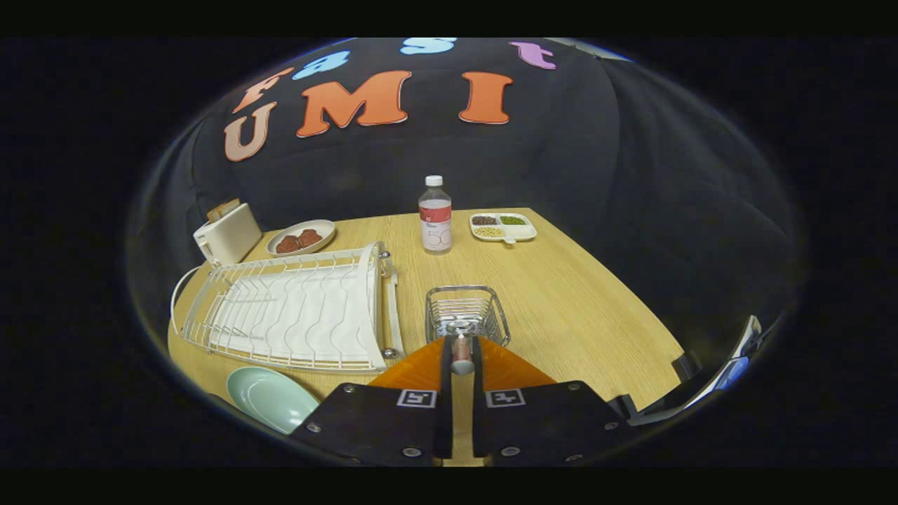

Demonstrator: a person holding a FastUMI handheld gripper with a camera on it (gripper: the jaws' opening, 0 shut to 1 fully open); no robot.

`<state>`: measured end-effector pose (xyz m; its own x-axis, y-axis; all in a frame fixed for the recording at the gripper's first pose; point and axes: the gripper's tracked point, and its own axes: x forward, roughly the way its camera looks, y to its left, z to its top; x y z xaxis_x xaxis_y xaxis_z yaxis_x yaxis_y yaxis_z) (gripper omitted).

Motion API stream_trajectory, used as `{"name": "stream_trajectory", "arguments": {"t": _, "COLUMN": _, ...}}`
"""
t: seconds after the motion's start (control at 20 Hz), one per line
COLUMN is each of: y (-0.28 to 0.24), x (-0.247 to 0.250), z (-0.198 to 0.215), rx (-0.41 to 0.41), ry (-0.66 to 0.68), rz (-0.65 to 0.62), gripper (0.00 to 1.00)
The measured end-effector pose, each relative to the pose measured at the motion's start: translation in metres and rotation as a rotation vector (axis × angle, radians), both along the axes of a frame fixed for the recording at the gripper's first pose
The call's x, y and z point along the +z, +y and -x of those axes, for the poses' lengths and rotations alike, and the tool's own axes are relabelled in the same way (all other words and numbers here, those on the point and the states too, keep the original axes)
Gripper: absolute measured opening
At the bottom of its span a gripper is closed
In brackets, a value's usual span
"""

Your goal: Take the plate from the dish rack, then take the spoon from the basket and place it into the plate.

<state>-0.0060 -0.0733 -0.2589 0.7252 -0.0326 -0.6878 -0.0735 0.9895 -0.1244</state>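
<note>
Gripper view: the gripper [461, 354] has its two fingers pressed close together on the handle of a spoon [461, 348], held just above the near edge of a wire basket [466, 313]. A pale green plate [270, 398] lies on the wooden table [575, 301] beside the fingers, in front of a white dish rack [295, 312]. Beyond stand a toaster [226, 233], a water bottle [435, 216] and a divided snack tray [502, 227].

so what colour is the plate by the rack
Pale mint green, seen in the gripper view.
</note>
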Motion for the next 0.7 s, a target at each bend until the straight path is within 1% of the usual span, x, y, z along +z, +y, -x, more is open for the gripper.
{"name": "stream_trajectory", "arguments": {"t": 0.25, "y": -0.002, "x": 0.018, "z": -0.004, "rx": -0.002, "ry": -0.036, "rz": 0.013, "gripper": 0.10}}
{"name": "stream_trajectory", "arguments": {"t": 0.4, "y": -0.005, "x": 0.030, "z": -0.001, "rx": 0.000, "ry": -0.060, "rz": 0.046, "gripper": 0.10}}
{"name": "stream_trajectory", "arguments": {"t": 0.7, "y": 0.001, "x": 0.054, "z": 0.017, "rx": -0.013, "ry": -0.096, "rz": 0.064, "gripper": 0.10}}
